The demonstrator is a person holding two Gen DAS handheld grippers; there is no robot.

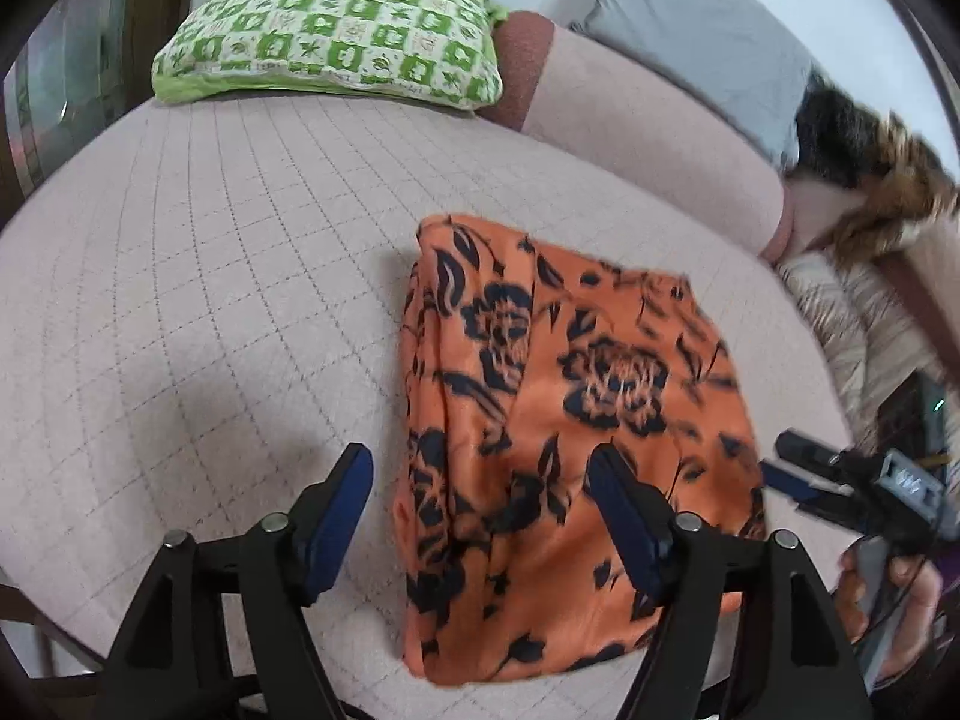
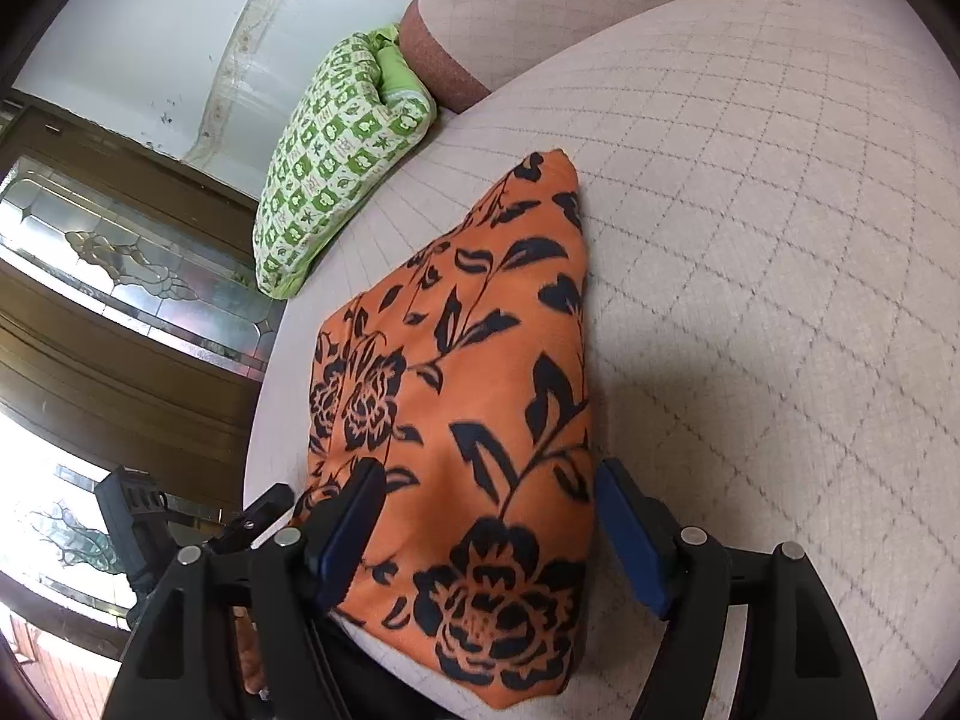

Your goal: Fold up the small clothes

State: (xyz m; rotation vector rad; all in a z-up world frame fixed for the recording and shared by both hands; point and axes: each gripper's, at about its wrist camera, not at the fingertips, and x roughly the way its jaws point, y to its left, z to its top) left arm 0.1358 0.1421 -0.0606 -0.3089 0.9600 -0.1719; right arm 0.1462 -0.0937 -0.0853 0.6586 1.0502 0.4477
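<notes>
An orange cloth with a black flower print (image 1: 570, 420) lies folded into a rough rectangle on the quilted pale pink cushion (image 1: 210, 300). My left gripper (image 1: 480, 471) hovers open over its near left part. One blue pad (image 1: 345, 498) is over bare cushion and the other pad (image 1: 618, 504) is over the cloth. At the cloth's right edge, my right gripper (image 1: 780, 465) is in a hand. In the right wrist view the right gripper (image 2: 489, 483) is open above the cloth (image 2: 468, 372), its pads apart at either side of the fold. The left gripper (image 2: 258, 516) shows at lower left.
A green and white patterned pillow (image 1: 336, 36) rests at the cushion's far end against a pink backrest (image 1: 648, 120). A grey cushion (image 1: 708, 42) and a fur-trimmed garment (image 1: 870, 192) lie to the right. A wooden door with patterned glass (image 2: 120, 276) stands beyond the cushion's edge.
</notes>
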